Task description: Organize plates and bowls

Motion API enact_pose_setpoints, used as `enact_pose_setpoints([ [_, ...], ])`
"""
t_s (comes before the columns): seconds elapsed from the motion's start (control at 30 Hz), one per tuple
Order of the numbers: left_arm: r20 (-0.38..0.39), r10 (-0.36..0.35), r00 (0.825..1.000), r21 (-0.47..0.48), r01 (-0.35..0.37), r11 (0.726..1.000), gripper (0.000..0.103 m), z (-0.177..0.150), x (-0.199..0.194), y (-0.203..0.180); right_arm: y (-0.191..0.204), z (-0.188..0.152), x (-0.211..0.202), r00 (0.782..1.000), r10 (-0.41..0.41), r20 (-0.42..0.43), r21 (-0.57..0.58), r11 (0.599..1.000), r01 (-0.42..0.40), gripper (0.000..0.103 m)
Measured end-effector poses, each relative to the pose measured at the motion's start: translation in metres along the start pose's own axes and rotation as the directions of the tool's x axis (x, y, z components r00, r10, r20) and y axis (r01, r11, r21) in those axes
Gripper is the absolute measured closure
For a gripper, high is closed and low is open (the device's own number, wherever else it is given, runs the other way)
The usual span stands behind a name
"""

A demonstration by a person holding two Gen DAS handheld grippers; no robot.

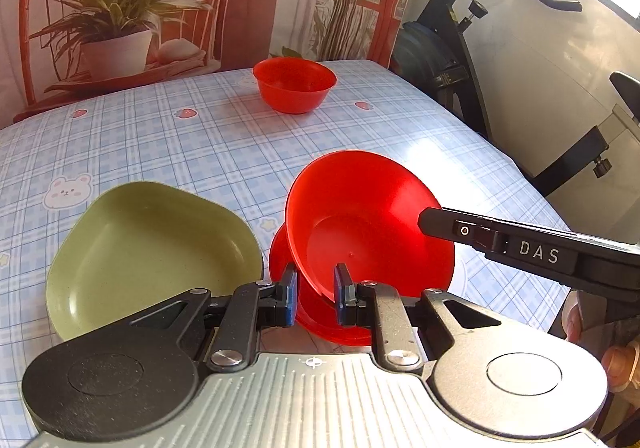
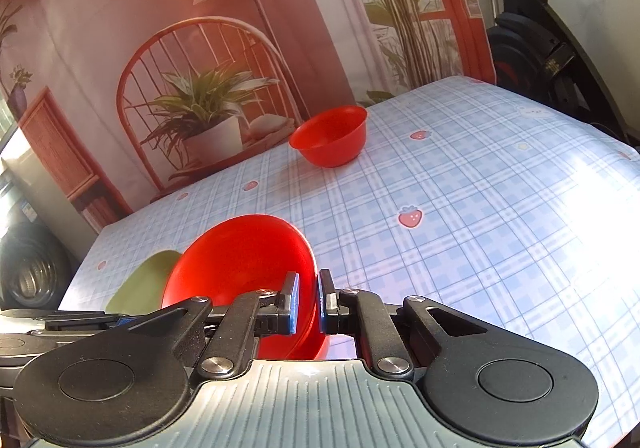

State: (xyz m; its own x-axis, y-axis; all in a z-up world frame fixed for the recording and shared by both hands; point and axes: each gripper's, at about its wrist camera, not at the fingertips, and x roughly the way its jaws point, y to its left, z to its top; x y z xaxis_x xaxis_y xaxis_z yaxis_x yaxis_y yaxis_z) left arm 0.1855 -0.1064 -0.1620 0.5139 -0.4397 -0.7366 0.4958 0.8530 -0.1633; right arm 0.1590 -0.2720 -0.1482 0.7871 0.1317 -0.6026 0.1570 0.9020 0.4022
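A tilted red bowl hangs over a red plate near the table's front. My right gripper is shut on this bowl's rim; its finger shows in the left wrist view. My left gripper straddles the bowl's lower rim with its jaws a little apart from it. A green heart-shaped plate lies just left of the red plate, and shows in the right wrist view. A second red bowl stands upright at the table's far side.
The table has a blue checked cloth with strawberry prints. A printed backdrop hangs behind the far edge. An exercise bike stands beyond the right edge.
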Motion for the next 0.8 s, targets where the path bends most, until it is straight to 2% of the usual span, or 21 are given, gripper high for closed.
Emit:
enact_pose_setpoints([
  [0.3, -0.031, 0.002, 1.000, 0.004, -0.002, 1.000, 0.084, -0.0004, 0.0091, -0.0007, -0.0054, -0.0040, 0.0052, 1.000, -0.010, -0.020, 0.005, 1.000, 0.010, 0.093],
  [0.8, -0.030, 0.002, 1.000, -0.001, -0.002, 1.000, 0.084, -0.0013, 0.0080, 0.0024, -0.0072, -0.0061, 0.0094, 0.999, -0.020, -0.039, 0.011, 1.000, 0.021, 0.092],
])
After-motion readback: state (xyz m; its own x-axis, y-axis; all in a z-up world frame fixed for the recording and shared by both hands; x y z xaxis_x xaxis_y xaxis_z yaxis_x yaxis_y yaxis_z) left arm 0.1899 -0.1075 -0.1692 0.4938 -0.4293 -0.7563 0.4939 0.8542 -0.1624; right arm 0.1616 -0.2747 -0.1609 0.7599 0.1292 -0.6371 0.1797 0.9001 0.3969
